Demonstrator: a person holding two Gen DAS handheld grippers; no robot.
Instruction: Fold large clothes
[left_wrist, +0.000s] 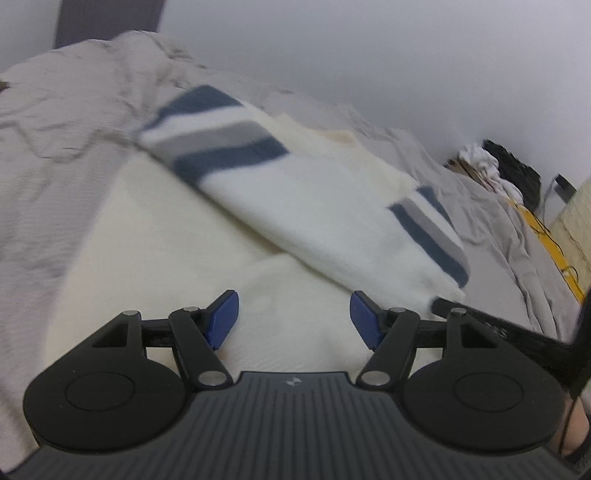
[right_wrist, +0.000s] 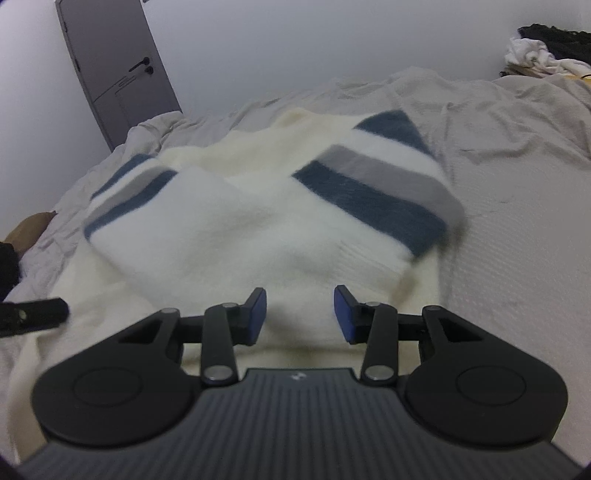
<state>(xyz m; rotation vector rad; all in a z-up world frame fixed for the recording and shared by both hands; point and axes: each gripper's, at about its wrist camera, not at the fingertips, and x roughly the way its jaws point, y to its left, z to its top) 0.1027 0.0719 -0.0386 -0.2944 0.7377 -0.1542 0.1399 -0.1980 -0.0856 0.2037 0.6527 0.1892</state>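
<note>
The left claw (left_wrist: 293, 319) is seen spread wide, nothing held between its blue pads (left_wrist: 221, 319). The right claw (right_wrist: 300, 315) is likewise parted and empty. Both are poised just above the near hem of a cream sweater (right_wrist: 229, 229), which is laid on the bed (right_wrist: 517, 221). Its two sleeves, banded in navy and grey, are folded across its body. Beyond it, rumpled grey bedding is seen, with a pile of clothes (right_wrist: 543, 55) at the bed's far right corner and a grey door (right_wrist: 114, 70) behind.

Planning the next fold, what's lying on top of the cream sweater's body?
Both striped sleeves lie crossed over the sweater. Whatever is under them is hidden.
</note>
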